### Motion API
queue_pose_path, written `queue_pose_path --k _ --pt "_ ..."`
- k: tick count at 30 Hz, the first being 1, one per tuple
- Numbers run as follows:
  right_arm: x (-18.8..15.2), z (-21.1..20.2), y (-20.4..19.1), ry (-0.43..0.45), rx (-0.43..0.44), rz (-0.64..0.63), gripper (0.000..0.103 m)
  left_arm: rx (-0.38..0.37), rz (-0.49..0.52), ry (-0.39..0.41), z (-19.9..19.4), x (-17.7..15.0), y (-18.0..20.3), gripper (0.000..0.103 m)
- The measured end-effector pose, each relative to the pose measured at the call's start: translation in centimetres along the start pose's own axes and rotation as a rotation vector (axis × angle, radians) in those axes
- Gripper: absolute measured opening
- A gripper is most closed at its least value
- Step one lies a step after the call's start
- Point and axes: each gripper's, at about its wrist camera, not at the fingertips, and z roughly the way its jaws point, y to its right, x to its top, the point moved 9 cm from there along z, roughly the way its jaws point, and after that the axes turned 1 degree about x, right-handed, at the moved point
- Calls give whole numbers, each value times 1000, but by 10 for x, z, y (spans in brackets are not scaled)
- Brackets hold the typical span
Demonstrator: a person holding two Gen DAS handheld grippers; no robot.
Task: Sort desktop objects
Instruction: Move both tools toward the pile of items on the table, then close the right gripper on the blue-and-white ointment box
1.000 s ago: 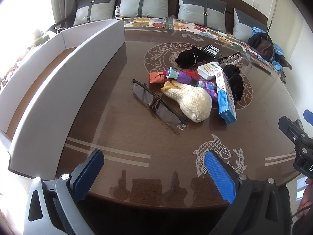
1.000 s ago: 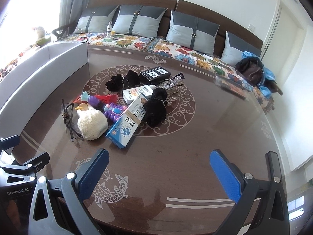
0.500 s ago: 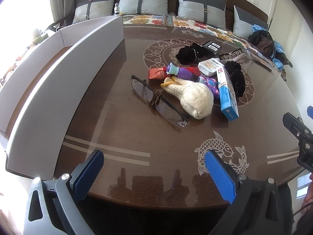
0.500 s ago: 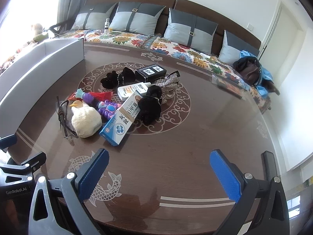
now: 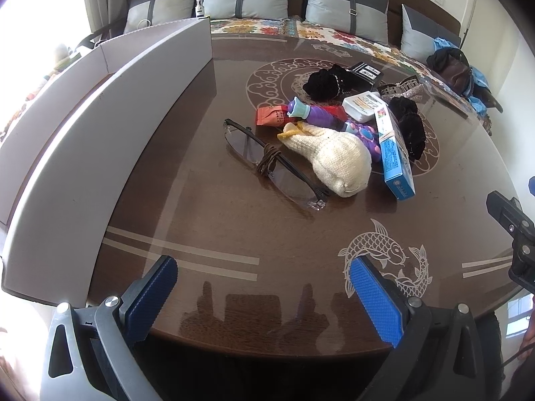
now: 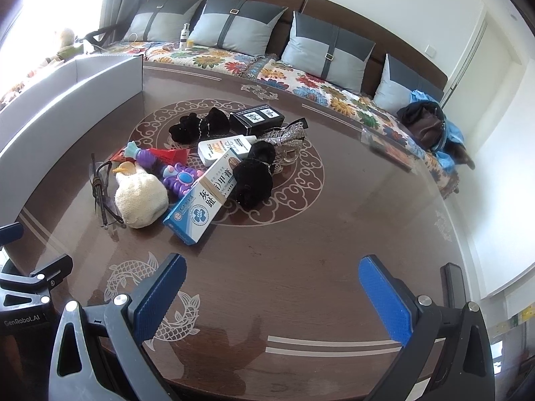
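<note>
Round dark-brown wooden table with pale fish and cloud inlays under a glossy top. Long grey open-topped cardboard box along its left edge, presumably the sorting bin. Near the centre, one tangled heap: blue-and-white carton leaning on a black velvet scrunchie, cream knitted duck toy, white tube, purple plastic toys, thin-framed folded glasses with a brown cord wound round them, touching the duck.

Left gripper spread wide, empty, low over the near rim. Right gripper equally wide, empty, well short of the heap.

Likely trouble: glasses lying flat on slick glass, prone to skid from the pads; cord apt to drag the duck along; carton liable to tip if the scrunchie goes first.
</note>
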Motion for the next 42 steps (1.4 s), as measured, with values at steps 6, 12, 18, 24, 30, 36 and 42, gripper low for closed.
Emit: queue_pose_path --k 6,12,18,24,30,36,42 --pt "3 4 -1 -5 -10 -13 103 3 -1 -9 4 -1 -3 103" --pt "1 8 -3 -14 -21 -27 103 11 9 -26 12 -5 -3 103" --pt "-11 20 -8 -54 33 -3 103 23 2 -79 33 -13 -8 103" --pt "-28 31 -14 -102 103 33 103 36 -1 -90 39 -16 -10 103" --pt "-34 36 -19 -129 129 35 103 38 9 -77 39 -14 -8 103" --pt "-30 37 -31 -126 164 19 103 43 10 -67 38 -10 -11 103" --pt "-31 44 -41 -134 198 17 103 51 12 -74 48 -10 -15 103"
